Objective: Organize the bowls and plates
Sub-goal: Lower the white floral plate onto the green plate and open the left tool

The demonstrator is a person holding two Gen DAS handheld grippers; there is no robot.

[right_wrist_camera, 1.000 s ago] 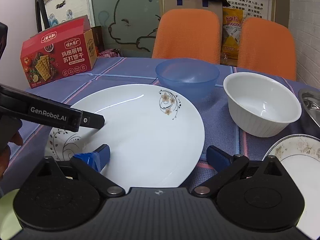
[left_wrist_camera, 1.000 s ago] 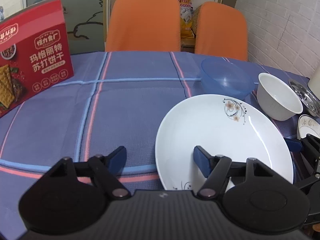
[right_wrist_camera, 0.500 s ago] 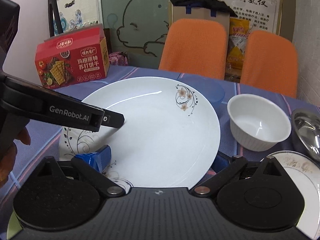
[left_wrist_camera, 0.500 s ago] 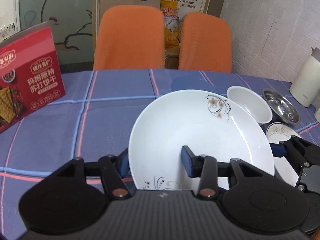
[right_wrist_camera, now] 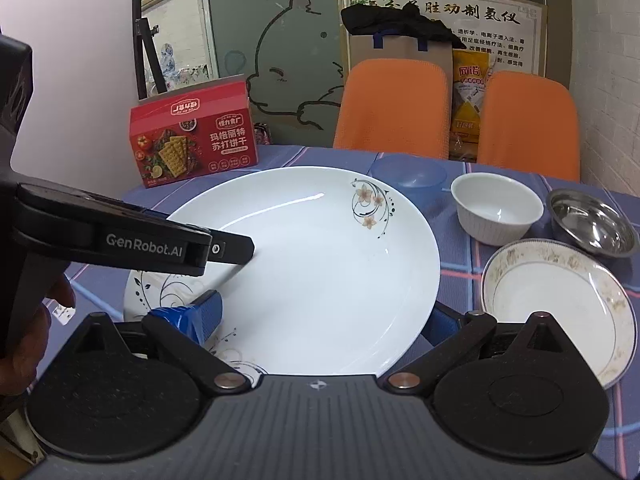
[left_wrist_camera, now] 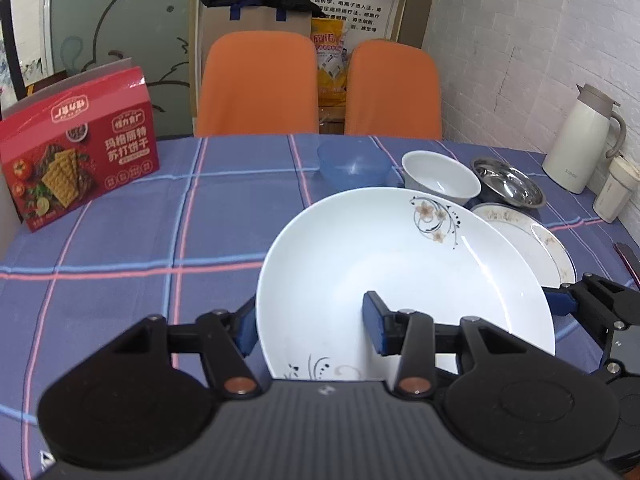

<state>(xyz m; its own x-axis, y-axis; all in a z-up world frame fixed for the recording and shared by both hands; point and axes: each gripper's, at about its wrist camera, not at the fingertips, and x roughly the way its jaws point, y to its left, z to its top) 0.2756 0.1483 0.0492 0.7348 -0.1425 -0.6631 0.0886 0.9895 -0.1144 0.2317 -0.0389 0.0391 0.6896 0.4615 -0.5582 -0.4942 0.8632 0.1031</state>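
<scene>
We hold the large white plate (left_wrist_camera: 400,272) lifted over the table (left_wrist_camera: 120,240), one gripper on each side.

From the left: our left gripper (left_wrist_camera: 310,326) is clamped on its near-left rim; our right gripper (right_wrist_camera: 320,318) pinches the near-right rim. Right of it a small patterned plate (right_wrist_camera: 560,300) lies on the table, with a blue bowl (right_wrist_camera: 408,178), a white bowl (right_wrist_camera: 496,208) and a steel bowl (right_wrist_camera: 592,224) beyond.

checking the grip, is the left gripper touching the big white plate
Touching: in the left wrist view the left gripper has one blue pad inside the big white plate, one under its rim.
</scene>
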